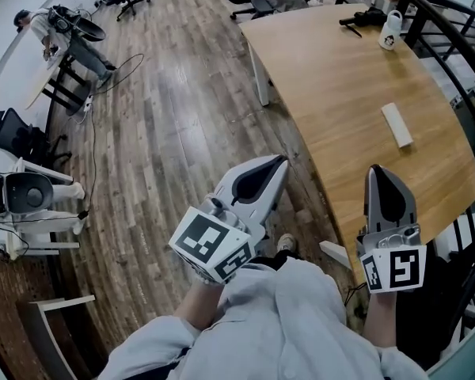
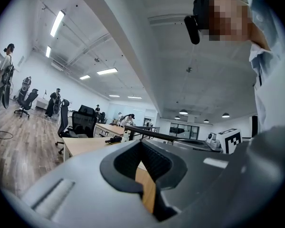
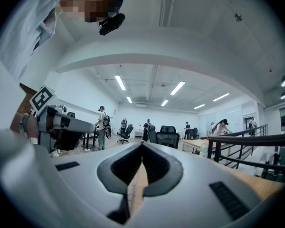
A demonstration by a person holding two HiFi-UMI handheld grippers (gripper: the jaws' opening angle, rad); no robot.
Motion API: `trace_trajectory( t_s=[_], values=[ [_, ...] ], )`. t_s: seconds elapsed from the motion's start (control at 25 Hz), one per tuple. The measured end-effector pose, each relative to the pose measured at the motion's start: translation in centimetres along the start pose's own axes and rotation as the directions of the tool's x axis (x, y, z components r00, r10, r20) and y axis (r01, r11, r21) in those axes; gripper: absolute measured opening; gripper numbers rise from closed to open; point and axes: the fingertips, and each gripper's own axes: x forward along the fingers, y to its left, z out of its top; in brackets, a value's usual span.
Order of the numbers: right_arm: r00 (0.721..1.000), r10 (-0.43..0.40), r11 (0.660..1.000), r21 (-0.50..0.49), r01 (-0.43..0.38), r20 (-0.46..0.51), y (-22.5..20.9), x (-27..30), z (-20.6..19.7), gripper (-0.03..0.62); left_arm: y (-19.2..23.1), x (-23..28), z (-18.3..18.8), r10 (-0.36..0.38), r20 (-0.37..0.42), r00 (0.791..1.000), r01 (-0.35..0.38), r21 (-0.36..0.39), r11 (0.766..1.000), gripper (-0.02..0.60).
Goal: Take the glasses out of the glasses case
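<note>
The glasses case, a small white oblong box, lies closed on the wooden table, towards its right side. Both grippers are held level near the person's body, short of the case. My right gripper is over the table's near edge, its tip pointing towards the case. My left gripper is over the floor, left of the table. Each has its jaws together with nothing between them, as the left gripper and the right gripper show in their own views. No glasses are visible.
A white bottle and a black object sit at the table's far end. A dark railing runs along the right. Office chairs stand beyond the table. A white machine and a person are at the left.
</note>
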Motion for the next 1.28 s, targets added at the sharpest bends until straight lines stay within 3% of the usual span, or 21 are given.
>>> trace_trajectory(
  t_s=[0.2, 0.48, 0.96, 1.28],
  values=[
    [0.999, -0.042, 0.999, 0.006, 0.043, -0.01, -3.9, 0.6, -1.0, 0.002, -0.2, 4.2, -0.2, -0.028, -0.016, 0.999, 0.028, -0.001, 1.0, 0.005],
    [0.993, -0.12, 0.992, 0.039, 0.119, 0.014, -6.7, -1.0, -0.2, 0.001, -1.0, 6.1, 0.2, -0.068, -0.022, 0.997, 0.068, 0.003, 0.998, 0.005],
    [0.966, -0.259, 0.966, -0.006, 0.259, -0.021, -12.1, -1.0, -1.9, 0.001, -1.1, 12.4, 0.7, -0.178, -0.002, 0.984, 0.178, 0.012, 0.984, 0.005],
    [0.921, -0.383, 0.923, -0.003, 0.384, -0.066, -16.0, -0.4, -2.6, 0.002, -1.6, 19.5, 0.2, -0.316, -0.042, 0.948, 0.314, -0.051, 0.948, 0.005]
  ],
)
